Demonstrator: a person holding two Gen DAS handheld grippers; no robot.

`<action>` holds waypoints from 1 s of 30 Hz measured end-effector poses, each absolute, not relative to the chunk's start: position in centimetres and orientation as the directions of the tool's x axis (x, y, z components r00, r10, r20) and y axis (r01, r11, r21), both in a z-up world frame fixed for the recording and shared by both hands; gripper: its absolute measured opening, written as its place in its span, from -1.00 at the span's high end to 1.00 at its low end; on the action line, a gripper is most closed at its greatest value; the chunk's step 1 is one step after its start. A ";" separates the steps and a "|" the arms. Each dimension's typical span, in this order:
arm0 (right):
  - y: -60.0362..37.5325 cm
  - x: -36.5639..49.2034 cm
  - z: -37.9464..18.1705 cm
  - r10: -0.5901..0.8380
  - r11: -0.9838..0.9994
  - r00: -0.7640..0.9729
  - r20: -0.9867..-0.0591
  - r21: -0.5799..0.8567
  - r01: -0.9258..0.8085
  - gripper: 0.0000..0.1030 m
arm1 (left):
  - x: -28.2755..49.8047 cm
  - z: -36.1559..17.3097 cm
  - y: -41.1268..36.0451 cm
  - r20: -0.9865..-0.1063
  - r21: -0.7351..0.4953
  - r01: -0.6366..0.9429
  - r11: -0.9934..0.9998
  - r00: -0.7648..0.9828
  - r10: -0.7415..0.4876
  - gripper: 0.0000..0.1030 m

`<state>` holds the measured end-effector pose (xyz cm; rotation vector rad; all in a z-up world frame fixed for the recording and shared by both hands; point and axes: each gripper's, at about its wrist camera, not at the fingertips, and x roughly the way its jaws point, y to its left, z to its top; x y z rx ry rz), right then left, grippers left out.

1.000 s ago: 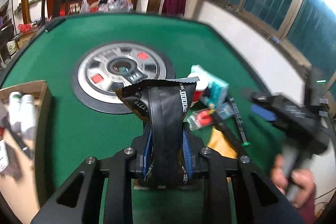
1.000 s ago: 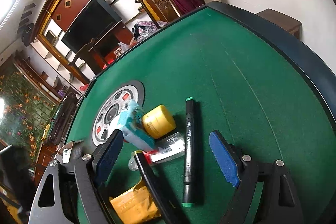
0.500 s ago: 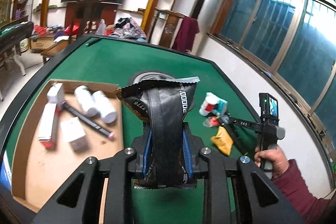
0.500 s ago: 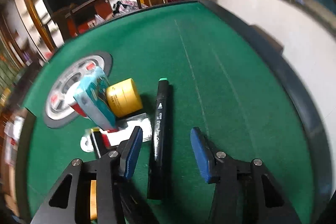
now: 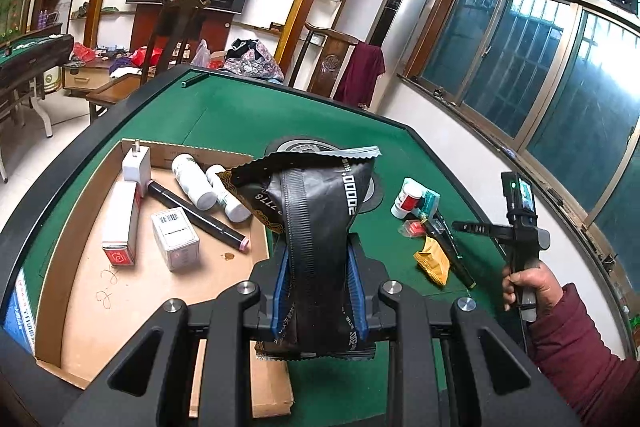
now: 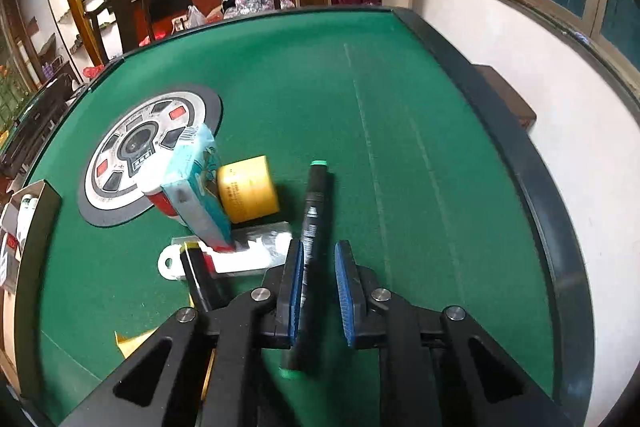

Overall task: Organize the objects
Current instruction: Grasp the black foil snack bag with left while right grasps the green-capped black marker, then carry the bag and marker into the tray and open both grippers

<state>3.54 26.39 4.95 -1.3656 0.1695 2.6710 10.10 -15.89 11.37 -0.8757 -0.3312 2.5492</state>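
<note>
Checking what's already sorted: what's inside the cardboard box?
In the box: a white charger, a long red-ended carton, a barcoded carton, a black marker and two white bottles. The held pouch and left gripper hide its near right part.

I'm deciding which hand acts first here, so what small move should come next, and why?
Probably lower the left gripper toward the cardboard box and release the dark snack packet: the packet is clamped and hangs near the box's edge. The right gripper has just been closing on the green-capped marker between its pads, and that marker still lies on the green table.
</note>
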 end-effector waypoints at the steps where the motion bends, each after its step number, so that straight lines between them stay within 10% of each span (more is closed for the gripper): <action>1: 26.2 3.6 4.9 0.069 -0.988 -0.570 -0.819 0.025 -0.156 0.66 | 10.1 11.2 -15.9 -0.526 -0.359 -0.315 -0.878 -0.709 0.470 0.51; 12: 23.6 2.5 3.0 0.139 -0.990 -0.511 -0.848 -0.124 -0.065 0.65 | 10.0 10.8 -16.6 -0.531 -0.374 -0.301 -0.877 -0.706 0.469 0.51; 30: 26.6 6.2 5.9 -0.210 -0.932 -0.635 -0.743 0.348 -0.099 0.69 | 10.7 10.2 -18.4 -0.538 -0.398 -0.233 -0.887 -0.724 0.431 0.51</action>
